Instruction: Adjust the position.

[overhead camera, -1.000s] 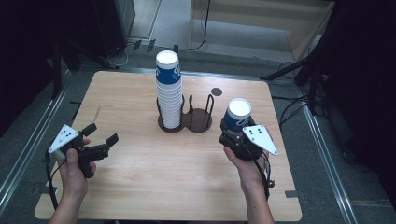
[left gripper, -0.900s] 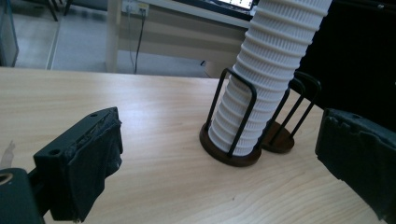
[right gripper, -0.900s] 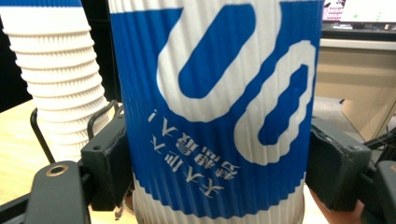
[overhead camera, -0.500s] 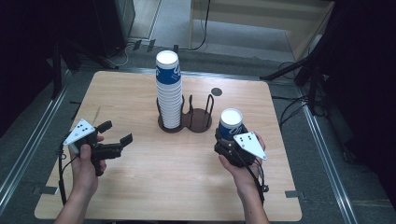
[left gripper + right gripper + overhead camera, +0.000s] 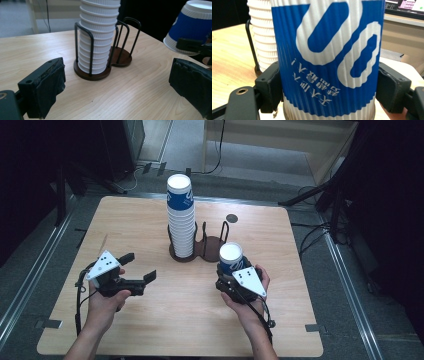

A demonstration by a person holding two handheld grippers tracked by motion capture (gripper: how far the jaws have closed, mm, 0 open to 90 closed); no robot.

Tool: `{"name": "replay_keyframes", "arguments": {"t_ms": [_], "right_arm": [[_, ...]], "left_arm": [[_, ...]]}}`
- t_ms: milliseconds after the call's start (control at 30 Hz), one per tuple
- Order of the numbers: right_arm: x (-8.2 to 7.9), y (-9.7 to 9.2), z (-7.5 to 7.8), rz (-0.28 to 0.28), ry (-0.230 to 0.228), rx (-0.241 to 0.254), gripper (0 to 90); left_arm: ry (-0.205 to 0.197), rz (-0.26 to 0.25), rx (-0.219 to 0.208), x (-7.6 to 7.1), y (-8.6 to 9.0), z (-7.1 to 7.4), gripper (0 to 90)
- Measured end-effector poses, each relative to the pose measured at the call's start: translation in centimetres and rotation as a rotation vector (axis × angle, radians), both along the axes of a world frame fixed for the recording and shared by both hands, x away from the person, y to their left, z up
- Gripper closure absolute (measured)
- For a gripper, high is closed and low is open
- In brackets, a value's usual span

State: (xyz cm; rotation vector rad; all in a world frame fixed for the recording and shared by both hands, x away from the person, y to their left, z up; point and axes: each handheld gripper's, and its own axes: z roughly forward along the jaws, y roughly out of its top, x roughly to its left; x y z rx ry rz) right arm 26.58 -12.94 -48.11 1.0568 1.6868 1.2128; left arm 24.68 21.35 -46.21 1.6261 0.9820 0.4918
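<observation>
Blue paper cup (image 5: 231, 258), upside down, is clamped between the jaws of the right tongs (image 5: 231, 270), which have carried it away from the counter's right edge and down toward the middle, just in front of the empty ring of the wire cup holder (image 5: 216, 244). It looks freshly separated and about to be set down. The left tongs (image 5: 138, 268) have moved inward from the left edge and gape wide with nothing in them. The tall cup stack (image 5: 181, 217) stands in the holder's other ring. Bare wood (image 5: 170, 320) runs toward the near edge, leaving ample room.
</observation>
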Motion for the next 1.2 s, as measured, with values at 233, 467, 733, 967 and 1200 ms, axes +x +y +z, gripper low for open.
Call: {"name": "replay_keyframes", "arguments": {"t_ms": [233,467,733,967,1200], "right_arm": [[-0.2,0.8,-0.5,0.011,0.002,-0.038,19.5],[-0.4,1.7,-0.9,0.025,-0.005,-0.08,19.5],[-0.8,2.4,-1.3,0.037,-0.022,-0.131,19.5],[-1.0,2.9,-1.5,0.045,-0.032,-0.158,19.5],[-1.1,3.3,-1.6,0.053,-0.041,-0.186,19.5]], "left_arm": [[0.006,-0.038,0.026,-0.3,-1.4,0.4,1.5],[0.02,-0.068,0.028,-0.3,-1.9,0.5,1.5],[0.043,-0.102,0.046,-0.2,-2.8,0.2,1.6],[0.054,-0.106,0.051,-0.1,-3.2,0.2,4.0],[0.07,-0.124,0.047,-0.1,-3.5,0.0,5.0]]}}
